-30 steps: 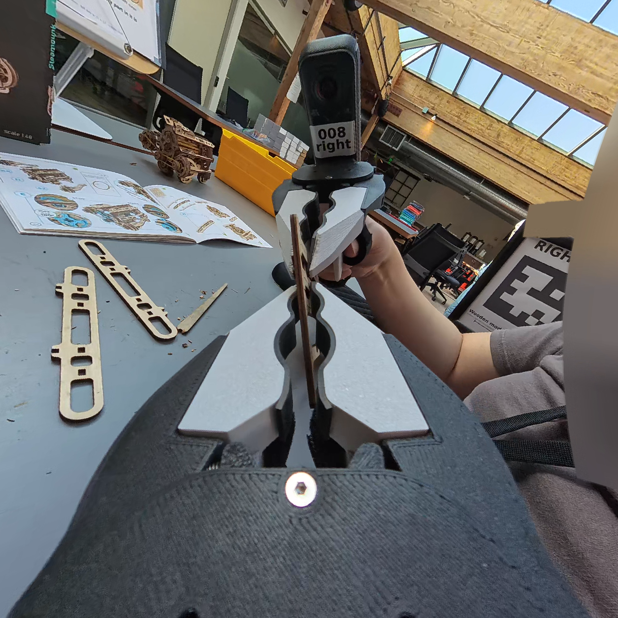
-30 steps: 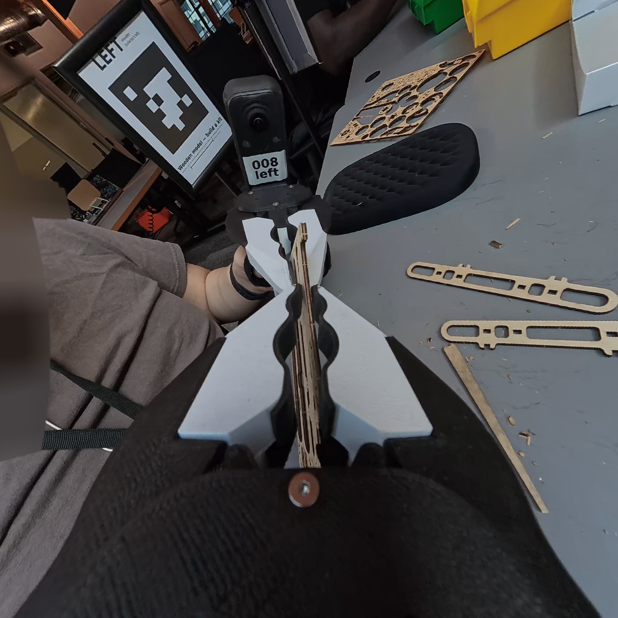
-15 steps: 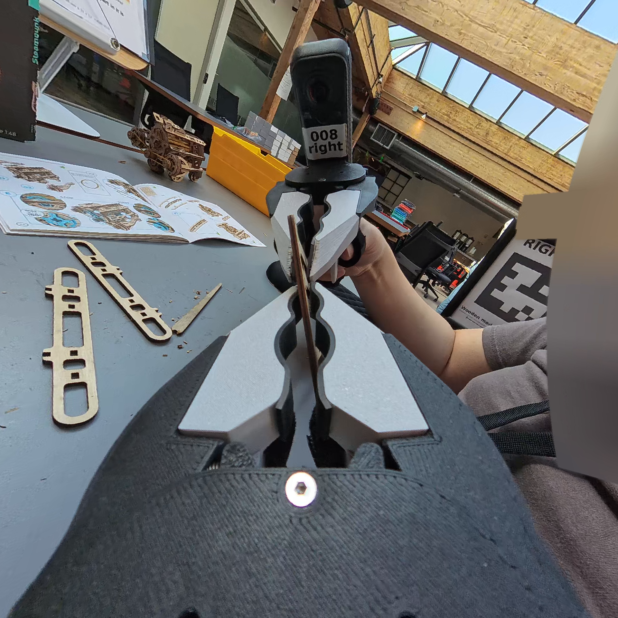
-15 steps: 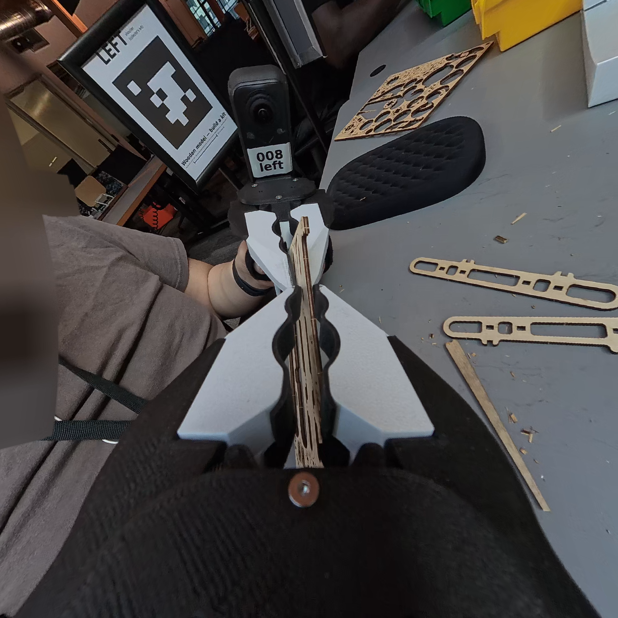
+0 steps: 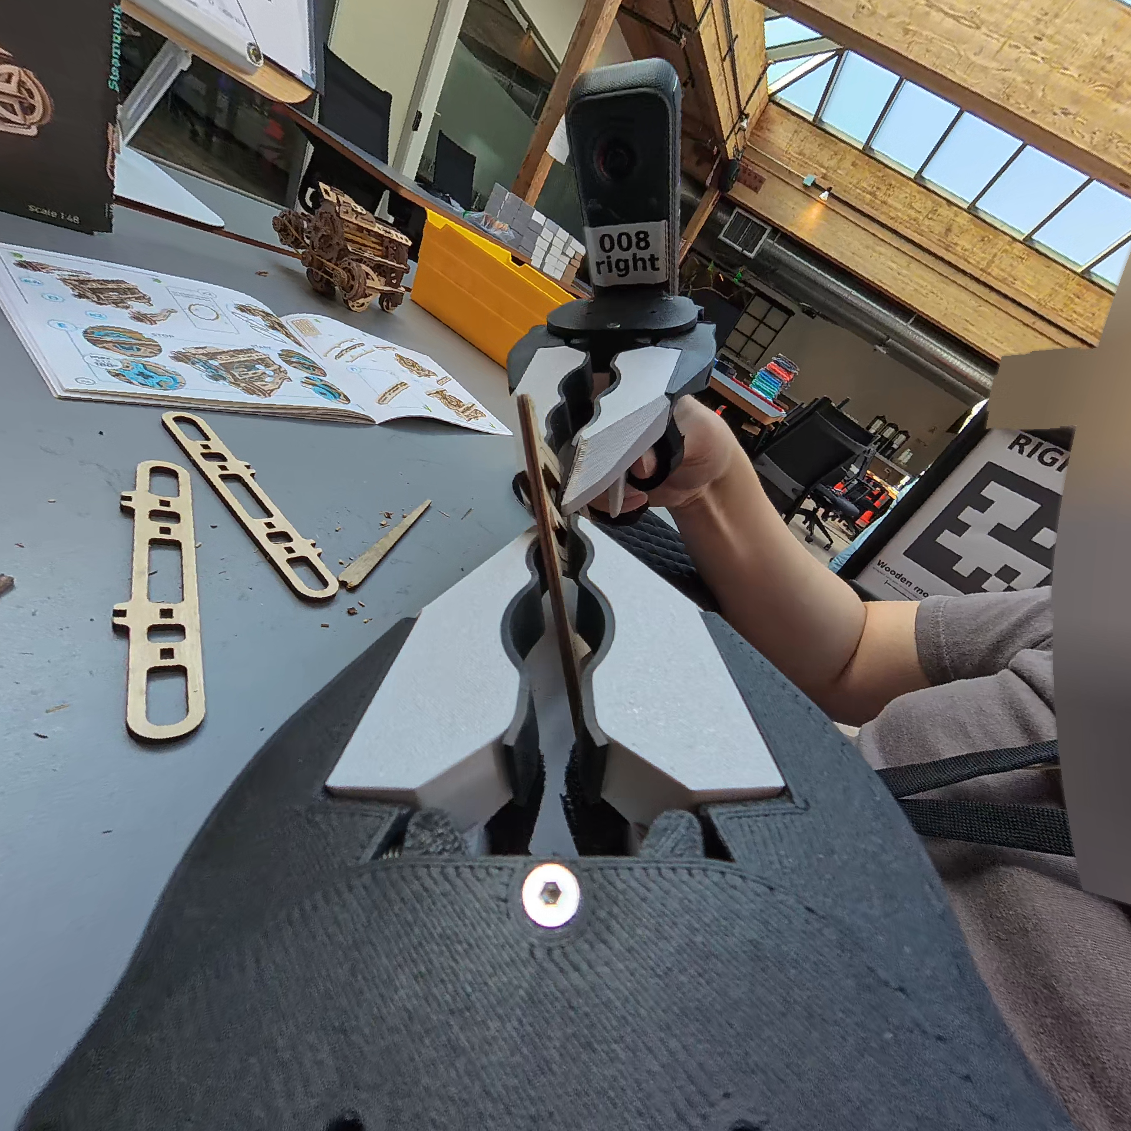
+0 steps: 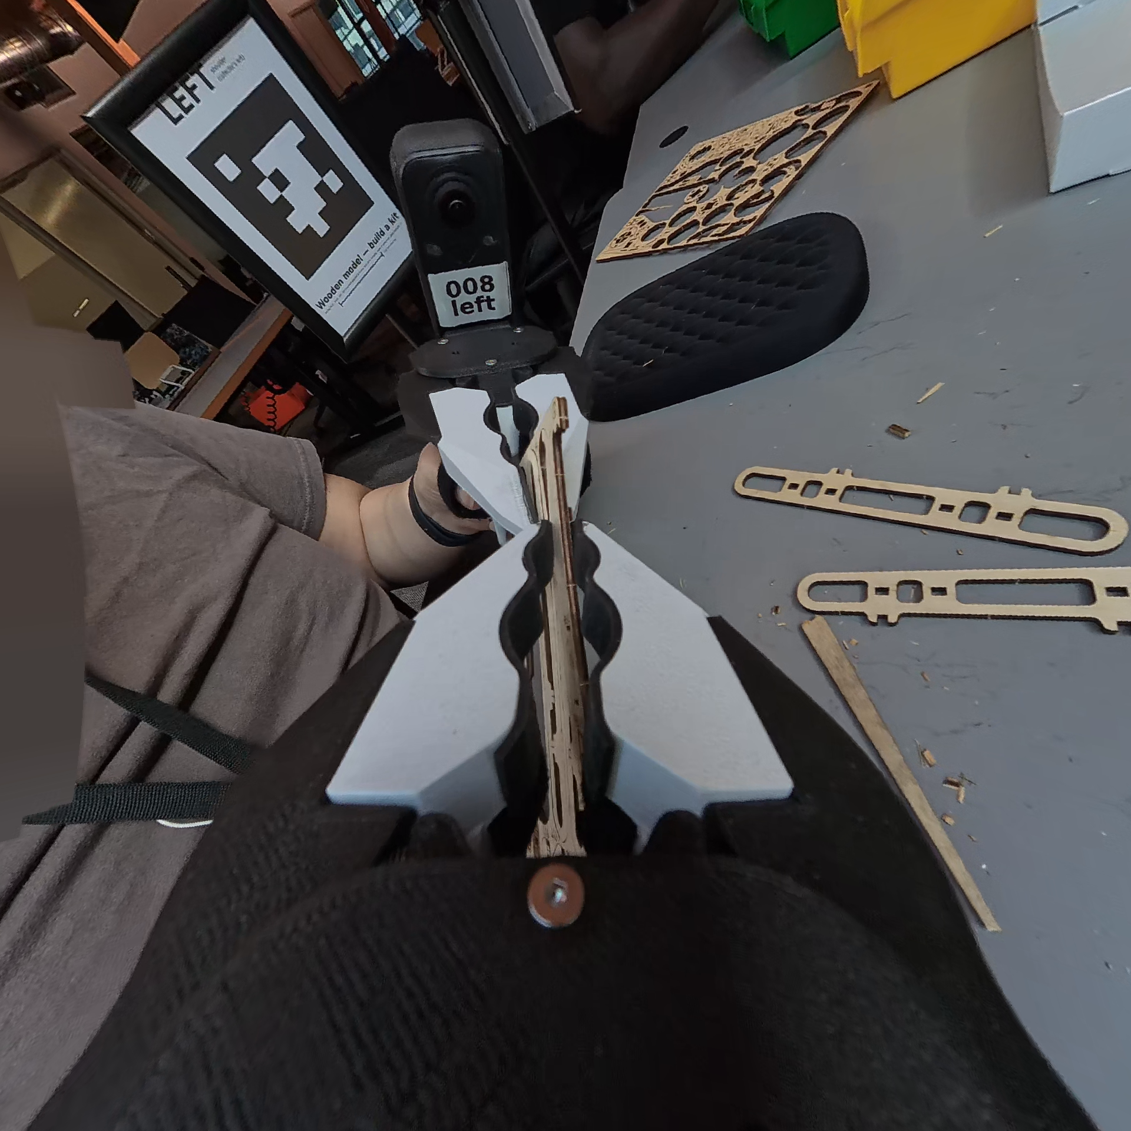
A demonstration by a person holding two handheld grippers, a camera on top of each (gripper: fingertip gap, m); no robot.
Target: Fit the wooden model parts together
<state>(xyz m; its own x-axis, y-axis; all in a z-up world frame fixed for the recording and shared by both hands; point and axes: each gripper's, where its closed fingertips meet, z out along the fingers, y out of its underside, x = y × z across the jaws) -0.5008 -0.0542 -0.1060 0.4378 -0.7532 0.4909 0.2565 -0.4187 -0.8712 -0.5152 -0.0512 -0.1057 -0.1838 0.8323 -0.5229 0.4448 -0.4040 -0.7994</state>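
Grippers face each other tip to tip above desk edge, both clenched on thin wooden stock held edge-on. Left gripper (image 5: 560, 538), centre of left wrist view, grasps a thin wooden strip (image 5: 560, 606) that leans up-left out of its tips toward right gripper (image 5: 566, 508), seen farther off w/ a hand (image 5: 685, 465) on its grip. Right gripper (image 6: 560, 532), centre of right wrist view, clamped on a slotted wooden part (image 6: 560, 673) running full length betw. its fingers, far end poking past tips in front of left gripper (image 6: 520, 520). Whether the two pieces touch at meeting point: can't tell. Grey table (image 5: 306, 704) at left of left view: two loose slotted bars (image 5: 162, 600) (image 5: 248, 505) lying flat, near each other, not touching; thin wood sliver (image 5: 385, 544) just beside the angled bar's near end. Open instruction booklet (image 5: 202, 349) upper left, finished wooden vehicle model (image 5: 346, 248) beyond it, yellow bin (image 5: 483, 294) next. Right view: same bars at right, punched-out plywood sheet (image 6: 728, 177) upper centre-right, black padded rest (image 6: 728, 312) below it.
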